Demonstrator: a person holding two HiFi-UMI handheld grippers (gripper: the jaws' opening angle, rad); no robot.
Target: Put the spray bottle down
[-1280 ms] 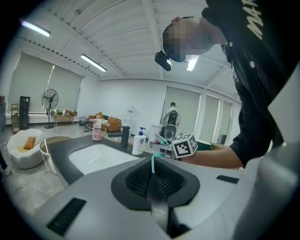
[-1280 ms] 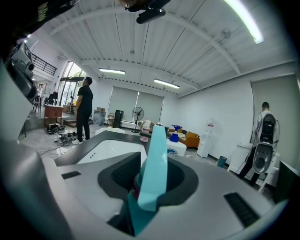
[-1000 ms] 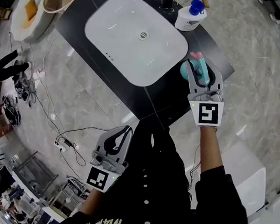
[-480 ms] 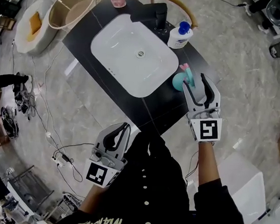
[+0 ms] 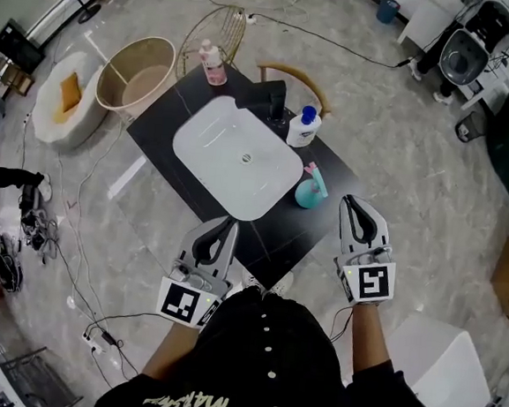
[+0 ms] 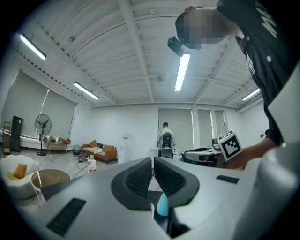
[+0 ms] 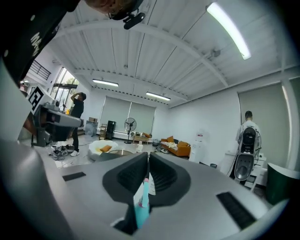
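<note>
Teal plastic shows only as a sliver in the right gripper view. The spray bottle (image 7: 141, 206) sits behind the slit between the ribbed black pads, most of its body masked. The left gripper view gives just a small teal patch under its pads.

In the head view the bottle (image 5: 309, 191) is whole, with a rounded teal body and a pink trigger head. It stands upright on the glossy black table (image 5: 332, 174) at frame centre, just right of the smooth white basin (image 5: 215, 146).

- Right tool (image 5: 359, 204): lower right of the bottle and apart from it. Its jaws have just been closing and are now almost together, with nothing between them.
- Left tool (image 5: 227, 229): over the table's near edge, clenched and empty.
- The dark tap behind the basin is hard to separate from the table.
- The black sleeves and torso hide the floor at the bottom of the frame.

Around the basin:
- white bottle with blue cap (image 5: 303, 128), above the spray bottle
- pink bottle (image 5: 213, 64), at the table's far corner
- beige round tub (image 5: 114, 84), on the marble floor at upper left
</note>
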